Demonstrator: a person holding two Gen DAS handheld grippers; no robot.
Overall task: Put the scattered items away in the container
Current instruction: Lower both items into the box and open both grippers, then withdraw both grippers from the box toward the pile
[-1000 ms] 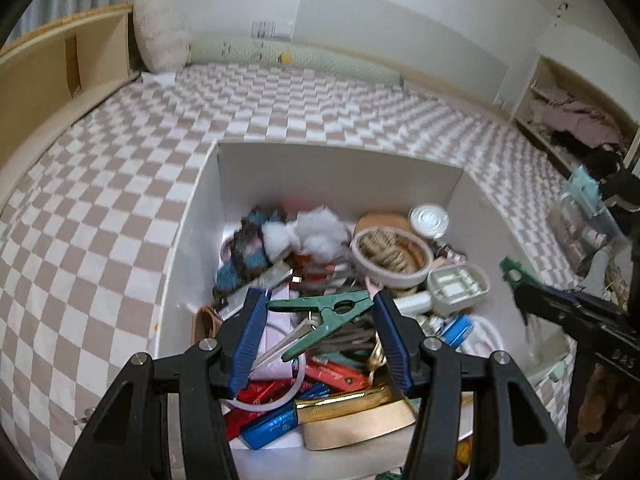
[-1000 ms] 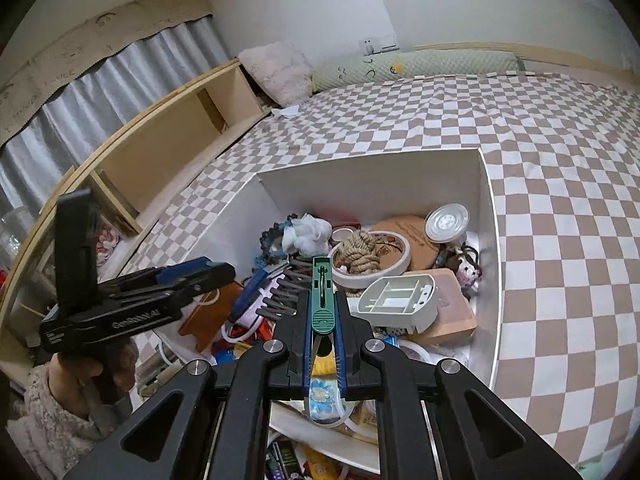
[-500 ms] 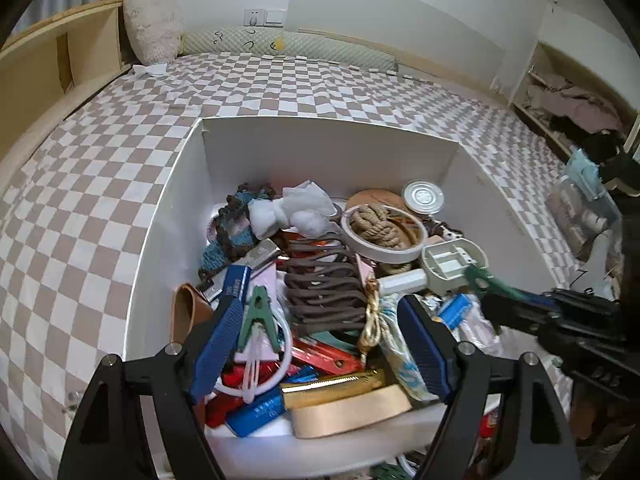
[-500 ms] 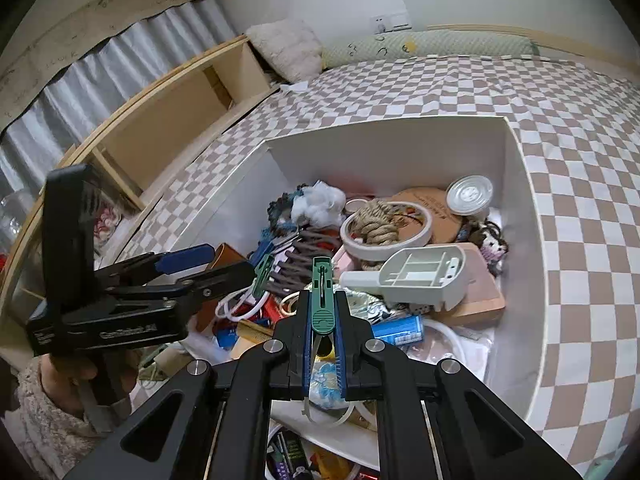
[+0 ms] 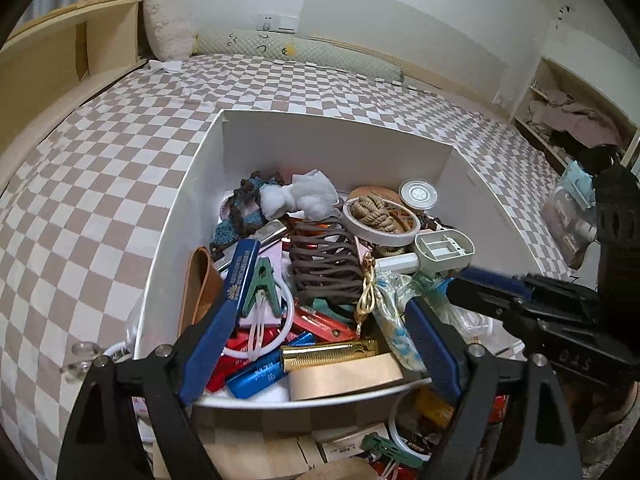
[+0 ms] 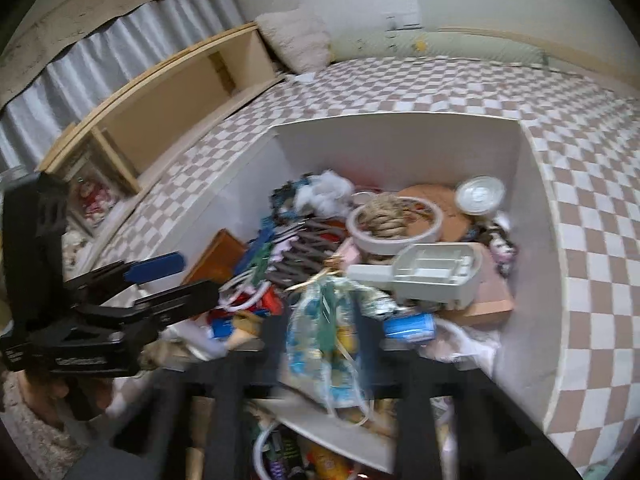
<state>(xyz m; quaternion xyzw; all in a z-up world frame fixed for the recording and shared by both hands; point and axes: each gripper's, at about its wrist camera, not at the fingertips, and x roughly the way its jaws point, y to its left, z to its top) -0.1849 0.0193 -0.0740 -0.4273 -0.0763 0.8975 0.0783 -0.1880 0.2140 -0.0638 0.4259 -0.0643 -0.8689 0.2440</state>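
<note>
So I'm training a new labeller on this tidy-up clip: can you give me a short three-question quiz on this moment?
1. True or false: the green clothes peg lies inside the white box.
2. What sits inside the white tape ring? A) a coil of rope B) a battery C) a spoon
3. Fill in: the left gripper holds ____.

Key: 1 true. 2 A, the rope coil. 3 nothing; its jaws are opening over the box with the peg lying free beside its left finger.
</note>
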